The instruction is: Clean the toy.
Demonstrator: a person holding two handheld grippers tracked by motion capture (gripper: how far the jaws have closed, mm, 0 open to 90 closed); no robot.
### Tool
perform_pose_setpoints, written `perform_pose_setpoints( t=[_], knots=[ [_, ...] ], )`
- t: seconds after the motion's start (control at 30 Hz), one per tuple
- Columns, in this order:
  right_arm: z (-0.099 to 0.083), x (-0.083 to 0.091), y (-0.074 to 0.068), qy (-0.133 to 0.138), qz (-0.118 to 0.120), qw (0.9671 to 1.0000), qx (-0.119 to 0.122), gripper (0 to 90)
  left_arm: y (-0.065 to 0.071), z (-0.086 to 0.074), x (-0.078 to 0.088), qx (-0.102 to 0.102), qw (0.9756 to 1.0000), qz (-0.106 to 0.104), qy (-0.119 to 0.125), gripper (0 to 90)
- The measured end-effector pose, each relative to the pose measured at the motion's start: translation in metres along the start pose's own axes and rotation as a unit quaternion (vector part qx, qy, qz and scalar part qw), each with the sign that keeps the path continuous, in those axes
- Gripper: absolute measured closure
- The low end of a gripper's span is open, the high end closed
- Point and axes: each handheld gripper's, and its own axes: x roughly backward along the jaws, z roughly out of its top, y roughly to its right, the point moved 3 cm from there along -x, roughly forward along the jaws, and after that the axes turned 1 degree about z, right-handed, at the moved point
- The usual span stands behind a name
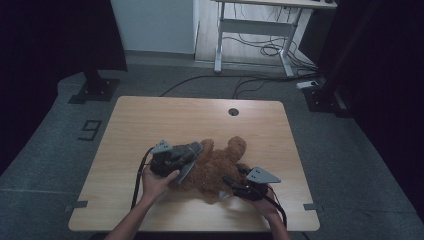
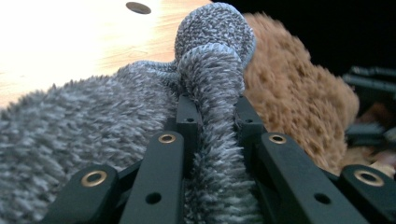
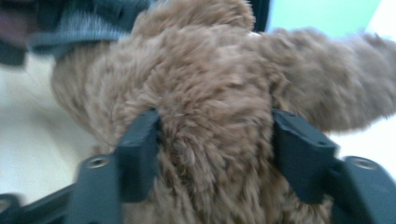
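A brown plush bear (image 1: 217,162) lies on the wooden table (image 1: 150,120), near its front edge. A grey fuzzy cloth (image 1: 192,149) lies against the bear's left side. My left gripper (image 1: 186,156) comes in from the left and is shut on a fold of that grey cloth (image 2: 215,154), which is pinched between its jaws (image 2: 215,109); the brown bear (image 2: 299,93) sits just behind it. My right gripper (image 1: 231,184) is at the bear's lower right. In the right gripper view its jaws (image 3: 215,140) stand wide on either side of a bulge of brown plush (image 3: 210,79), without squeezing it.
A round cable hole (image 1: 233,111) is in the table's far edge. Beyond the table a white desk frame (image 1: 260,25) stands over loose cables on the floor. Dark stand bases sit at the far left (image 1: 95,90) and far right (image 1: 325,95).
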Motion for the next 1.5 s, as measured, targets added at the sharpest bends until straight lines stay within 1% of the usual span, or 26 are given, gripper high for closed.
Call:
perform_pose_setpoints(
  t=[0.07,0.1,0.17,0.2,0.3,0.33,0.37,0.4,0.43,0.53,0.63,0.67,0.7,0.73,0.77,0.8,0.9,0.97,1.03,1.13,1.23,1.3,1.33,1.37,1.47,1.5],
  knots=[
    [0.003,0.008,0.003,0.001,0.006,0.9994,-0.035,28.0,0.007,-0.008,0.006,-0.014,0.9998,0.003,0.011,77.2],
    [0.004,0.011,0.007,0.0,0.024,0.9975,-0.066,24.3,0.011,-0.012,0.009,-0.017,0.9997,0.0,0.018,77.4],
    [0.004,0.011,0.008,0.0,0.031,0.9967,-0.075,22.7,0.014,-0.015,0.01,-0.021,0.9996,-0.002,0.021,77.5],
    [0.005,0.006,0.009,-0.011,0.054,0.9939,-0.095,19.3,0.016,-0.019,0.013,-0.021,0.9994,-0.004,0.027,77.6],
    [0.004,-0.006,0.006,-0.027,0.062,0.9934,-0.092,18.4,0.016,-0.022,0.015,-0.017,0.9994,-0.007,0.031,77.5],
    [0.0,-0.017,0.0,-0.038,0.067,0.9933,-0.087,26.2,0.017,-0.022,0.016,-0.016,0.9994,-0.005,0.031,77.4],
    [0.0,-0.017,0.0,-0.038,0.067,0.9933,-0.087,26.2,0.017,-0.022,0.017,-0.015,0.9994,-0.004,0.031,77.4],
    [-0.003,-0.019,-0.003,-0.035,0.061,0.9947,-0.074,35.5,0.019,-0.019,0.021,-0.018,0.9994,0.0,0.029,77.3],
    [-0.003,-0.019,-0.003,-0.035,0.061,0.9947,-0.074,35.5,0.019,-0.019,0.021,-0.018,0.9994,0.0,0.029,77.3],
    [-0.006,-0.013,-0.009,-0.026,0.039,0.9984,-0.032,46.4,0.029,-0.003,0.023,-0.03,0.9991,0.007,0.03,77.2],
    [-0.008,-0.011,-0.011,-0.024,0.029,0.9991,-0.017,50.1,0.049,0.021,0.013,-0.05,0.9984,-0.003,0.026,77.0],
    [-0.009,-0.01,-0.012,-0.021,0.024,0.9995,-0.005,51.8,0.065,0.038,0.002,-0.067,0.9974,-0.011,0.023,76.5],
    [-0.009,-0.009,-0.013,-0.022,0.019,0.9996,0.004,52.4,0.074,0.045,-0.005,-0.07,0.9971,-0.018,0.022,76.3],
    [-0.009,-0.009,-0.014,-0.024,0.016,0.9995,0.013,52.9,0.074,0.045,-0.005,-0.07,0.9971,-0.018,0.022,76.2],
    [-0.009,-0.009,-0.014,-0.024,0.016,0.9995,0.013,52.9,0.083,0.052,-0.012,-0.078,0.9965,-0.024,0.016,76.2],
    [-0.01,-0.008,-0.016,-0.025,0.01,0.9992,0.031,54.0,0.101,0.062,-0.029,-0.094,0.995,-0.031,0.002,76.2],
    [-0.009,-0.008,-0.018,-0.024,0.004,0.9988,0.042,55.0,0.114,0.069,-0.061,-0.102,0.9937,-0.026,-0.04,76.1],
    [-0.01,-0.008,-0.019,-0.023,0.002,0.9988,0.043,55.2,0.114,0.068,-0.069,-0.103,0.9929,-0.025,-0.054,75.9],
    [-0.01,-0.007,-0.019,-0.023,-0.002,0.9987,0.046,56.1,0.112,0.06,-0.086,-0.104,0.9905,-0.019,-0.088,75.7],
    [-0.013,-0.008,-0.018,-0.032,-0.008,0.9987,0.04,57.5,0.108,0.048,-0.087,-0.119,0.9889,-0.003,-0.088,76.3],
    [-0.013,-0.009,-0.018,-0.033,-0.008,0.9988,0.036,57.8,0.103,0.043,-0.071,-0.132,0.9881,0.017,-0.077,76.4],
    [-0.013,-0.009,-0.018,-0.032,-0.008,0.9991,0.027,58.2,0.098,0.039,-0.061,-0.132,0.9886,0.023,-0.07,76.3],
    [-0.013,-0.008,-0.018,-0.033,-0.008,0.999,0.028,58.5,0.088,0.034,-0.045,-0.131,0.9885,0.043,-0.061,76.3],
    [-0.013,-0.008,-0.018,-0.033,-0.008,0.999,0.028,58.5,0.088,0.034,-0.045,-0.131,0.9885,0.043,-0.061,76.3],
    [-0.013,-0.008,-0.017,-0.033,-0.007,0.9992,0.02,58.8,0.065,0.024,-0.021,-0.117,0.9894,0.068,-0.054,76.3],
    [-0.013,-0.008,-0.017,-0.032,-0.006,0.9993,0.017,58.8,0.057,0.021,-0.013,-0.106,0.9913,0.061,-0.049,76.4]
  ],
)
